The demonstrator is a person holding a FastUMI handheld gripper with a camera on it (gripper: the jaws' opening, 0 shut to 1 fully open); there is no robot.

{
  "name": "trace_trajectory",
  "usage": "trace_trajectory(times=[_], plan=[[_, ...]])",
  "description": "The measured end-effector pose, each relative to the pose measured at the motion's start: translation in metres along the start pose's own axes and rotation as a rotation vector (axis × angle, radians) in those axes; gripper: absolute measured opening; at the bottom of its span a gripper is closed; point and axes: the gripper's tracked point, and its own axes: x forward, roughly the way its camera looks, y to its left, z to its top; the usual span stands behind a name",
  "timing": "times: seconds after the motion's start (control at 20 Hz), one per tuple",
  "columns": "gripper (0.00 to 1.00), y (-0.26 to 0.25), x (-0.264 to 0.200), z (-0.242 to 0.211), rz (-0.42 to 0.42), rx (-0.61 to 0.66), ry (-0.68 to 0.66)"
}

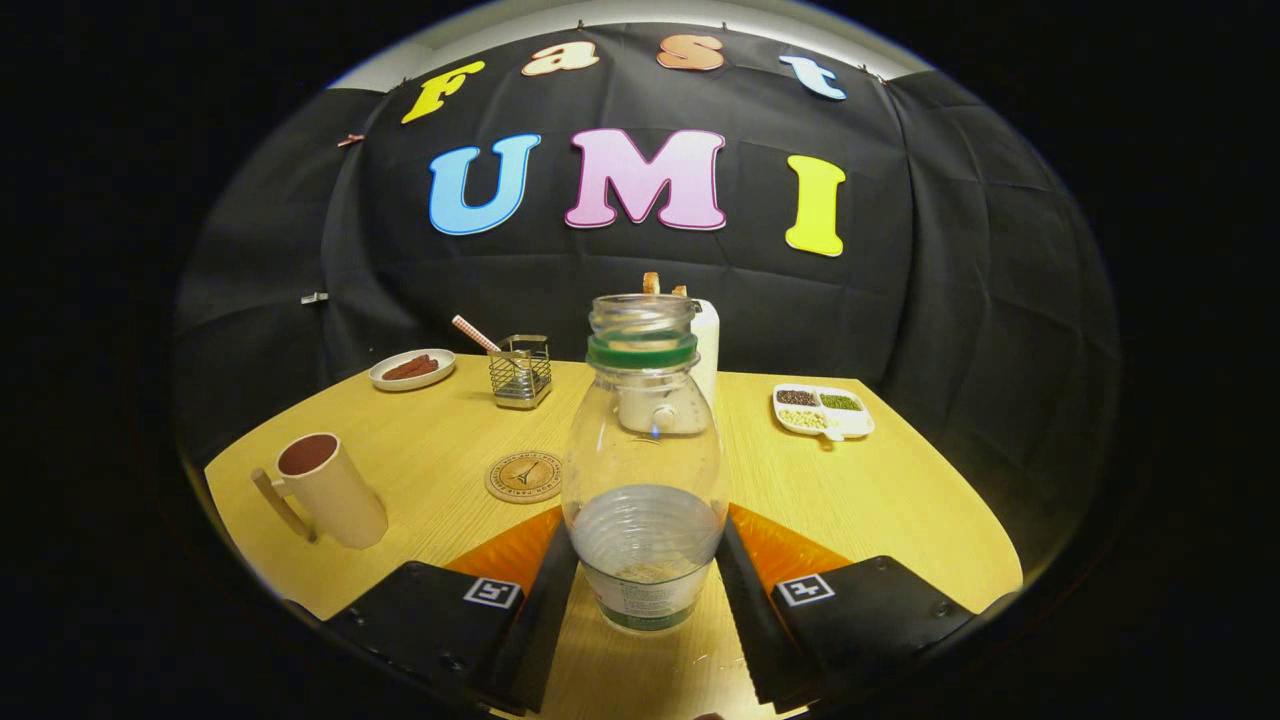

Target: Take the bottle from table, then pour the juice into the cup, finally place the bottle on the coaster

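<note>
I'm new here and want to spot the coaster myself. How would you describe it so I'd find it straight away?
Start at the wooden table and find the clear bottle held between the gripper fingers. Just beyond the fingers, between the bottle and the beige cup, lies the coaster. It is the one flat round disc lying on the wood, tan with a printed emblem, unlike the dishes farther back.

Bright overhead light, sharp centre, strong fisheye bending at edges, dim wall.

The claw (pixel 645 575) has ridged inner faces, black blocks with square white-bordered markers, small screws
</note>
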Motion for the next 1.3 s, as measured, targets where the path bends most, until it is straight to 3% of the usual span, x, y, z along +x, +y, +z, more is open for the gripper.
trace_trajectory(times=[0.6, 0.95, 1.3], plan=[[0.75, 0.029, -0.008, 0.053, 0.052, -0.292, -0.042], [0.75, 0.060, -0.013, 0.076, 0.057, -0.371, -0.017], [0.75, 0.102, -0.010, 0.078, 0.043, -0.645, -0.037]])
